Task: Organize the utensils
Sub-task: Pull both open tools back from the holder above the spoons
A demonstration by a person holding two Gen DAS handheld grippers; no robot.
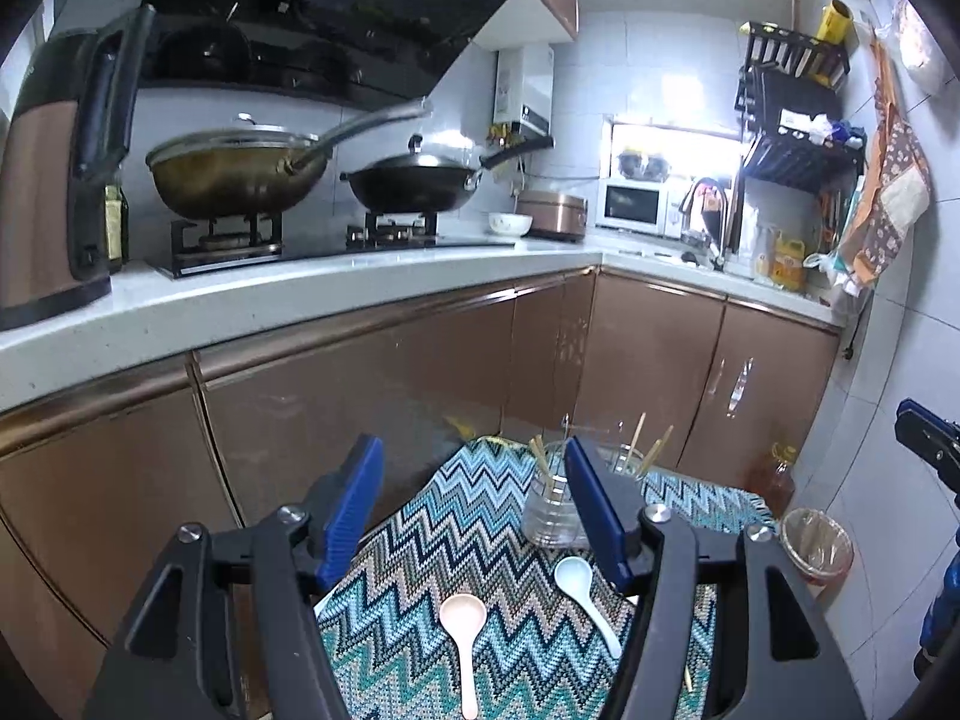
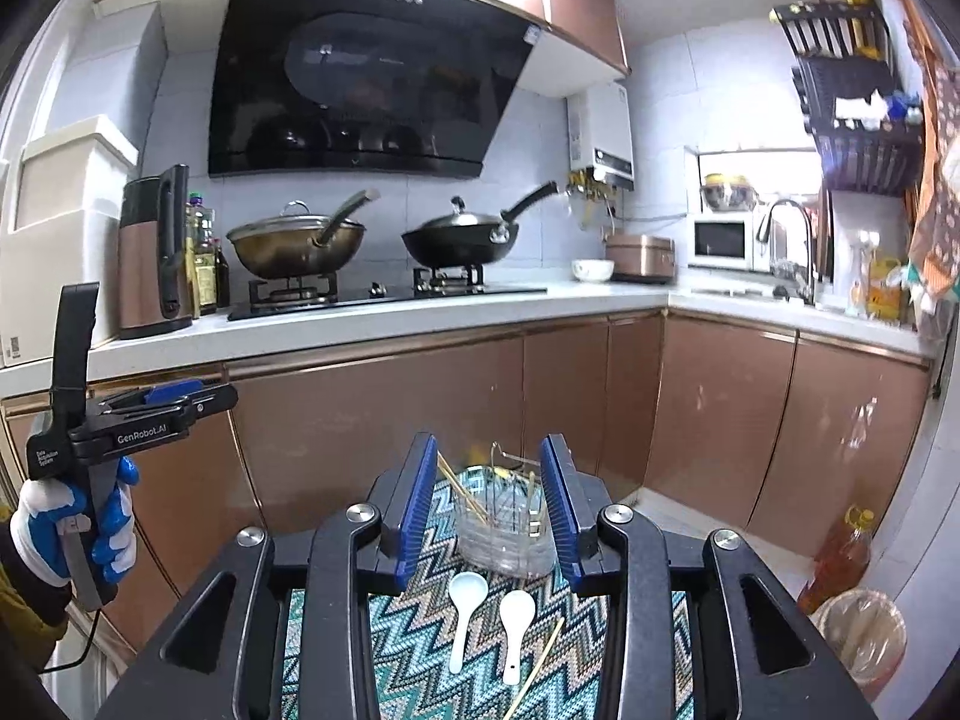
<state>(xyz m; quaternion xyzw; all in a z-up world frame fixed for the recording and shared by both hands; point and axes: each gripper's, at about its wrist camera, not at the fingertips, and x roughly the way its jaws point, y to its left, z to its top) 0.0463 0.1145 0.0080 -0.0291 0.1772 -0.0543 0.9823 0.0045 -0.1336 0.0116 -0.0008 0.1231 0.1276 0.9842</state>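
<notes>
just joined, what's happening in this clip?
A person holds tongs in each hand over a zigzag mat in a kitchen, sorting utensils. Both the left tongs and right tongs are open and empty, above the mat. Two spoons and a loose chopstick lie on the mat. A clear jar behind them already holds some chopsticks. Nothing is grasped at this moment.

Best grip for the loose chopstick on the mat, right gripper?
Take the chopstick near mid-shaft from above, fingers across its width. It lies flat and diagonal on the zigzag mat, right beside a white spoon, so close from its open right side.
</notes>
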